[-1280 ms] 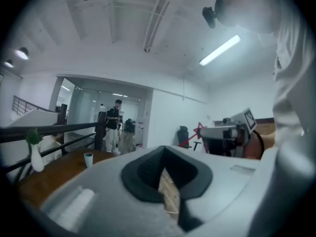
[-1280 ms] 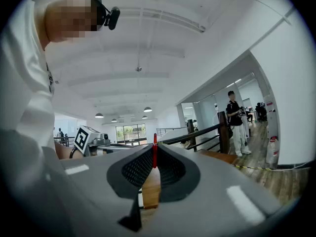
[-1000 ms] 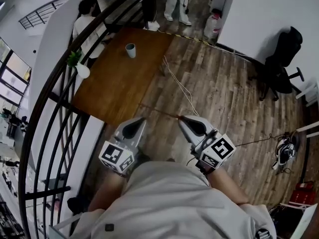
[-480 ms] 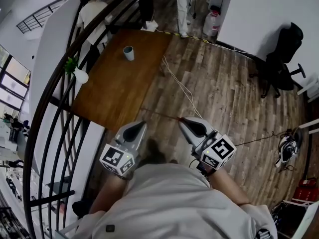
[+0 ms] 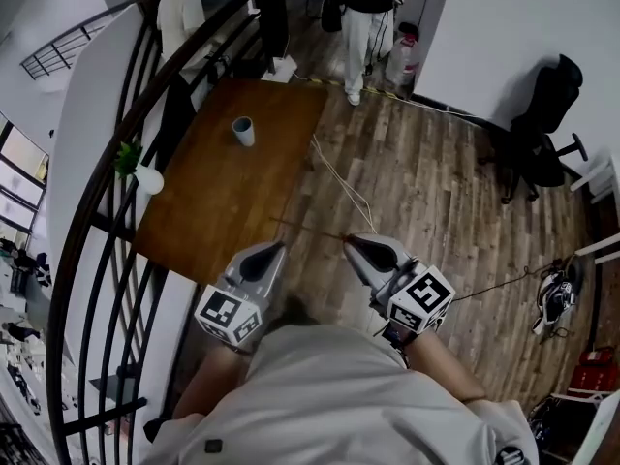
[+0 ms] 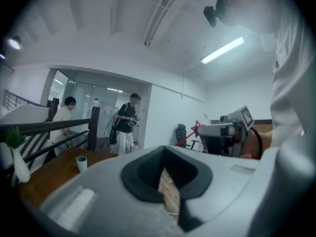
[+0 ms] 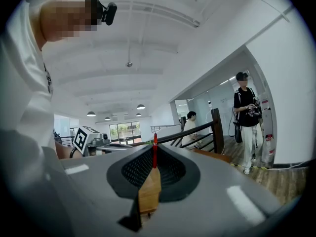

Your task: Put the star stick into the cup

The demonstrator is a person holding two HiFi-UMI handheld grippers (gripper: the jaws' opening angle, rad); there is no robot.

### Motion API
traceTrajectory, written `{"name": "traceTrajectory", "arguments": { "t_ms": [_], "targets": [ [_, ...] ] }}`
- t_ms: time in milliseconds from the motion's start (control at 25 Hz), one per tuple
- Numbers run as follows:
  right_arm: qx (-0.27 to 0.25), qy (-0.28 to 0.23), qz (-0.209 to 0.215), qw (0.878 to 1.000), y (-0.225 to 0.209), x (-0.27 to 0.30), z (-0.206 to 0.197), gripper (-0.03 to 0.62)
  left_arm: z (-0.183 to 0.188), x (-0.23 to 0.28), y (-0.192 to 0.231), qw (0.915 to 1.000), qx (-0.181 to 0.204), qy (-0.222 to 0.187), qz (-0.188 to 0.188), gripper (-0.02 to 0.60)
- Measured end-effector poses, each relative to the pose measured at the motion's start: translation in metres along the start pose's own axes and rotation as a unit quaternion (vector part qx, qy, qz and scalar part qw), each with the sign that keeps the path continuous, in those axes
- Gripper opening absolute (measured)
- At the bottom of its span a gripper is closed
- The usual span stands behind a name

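A small grey-blue cup point(image 5: 243, 131) stands upright on the far half of a brown table point(image 5: 223, 192); the left gripper view also shows the cup point(image 6: 81, 164). My right gripper point(image 5: 349, 241) is shut on the thin red star stick point(image 5: 308, 229), which points left across the floor. In the right gripper view the stick point(image 7: 155, 154) rises between the pads. The left gripper view shows its red star point(image 6: 198, 129) close by the right gripper point(image 6: 224, 132). My left gripper point(image 5: 280, 246) hangs beside it, shut and holding nothing. Both grippers are short of the table's near edge.
A black curved railing point(image 5: 107, 211) runs along the table's left side. A plant in a white vase point(image 5: 147, 176) stands on the table's left edge. Two people point(image 5: 363, 13) stand beyond the table. Pale cables point(image 5: 341, 177) cross the wood floor; an office chair point(image 5: 542, 124) is at right.
The table and cup have slid lower in the head view, and the people at the back show more fully. Both grippers keep the same pose and the stick stays held.
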State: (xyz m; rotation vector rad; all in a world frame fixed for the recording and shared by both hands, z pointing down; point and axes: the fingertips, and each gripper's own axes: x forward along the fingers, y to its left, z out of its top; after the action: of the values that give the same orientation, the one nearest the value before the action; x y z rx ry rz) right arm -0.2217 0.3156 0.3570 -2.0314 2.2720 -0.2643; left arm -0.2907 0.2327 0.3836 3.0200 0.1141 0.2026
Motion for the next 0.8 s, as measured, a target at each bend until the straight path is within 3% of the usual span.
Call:
{"name": "traceTrajectory", "arguments": {
  "t_ms": [400,800],
  "targets": [
    [-0.008,-0.007,-0.018,1.000,-0.035,0.107,0.031,0.025,0.033,0.021,0.111,0.9998,0.009,0.001,-0.020,0.003],
    [0.006,0.008,0.016,1.000,-0.088,0.165,0.037,0.025,0.039,0.051,0.169,0.9998,-0.009,0.001,0.018,0.003]
  ]
}}
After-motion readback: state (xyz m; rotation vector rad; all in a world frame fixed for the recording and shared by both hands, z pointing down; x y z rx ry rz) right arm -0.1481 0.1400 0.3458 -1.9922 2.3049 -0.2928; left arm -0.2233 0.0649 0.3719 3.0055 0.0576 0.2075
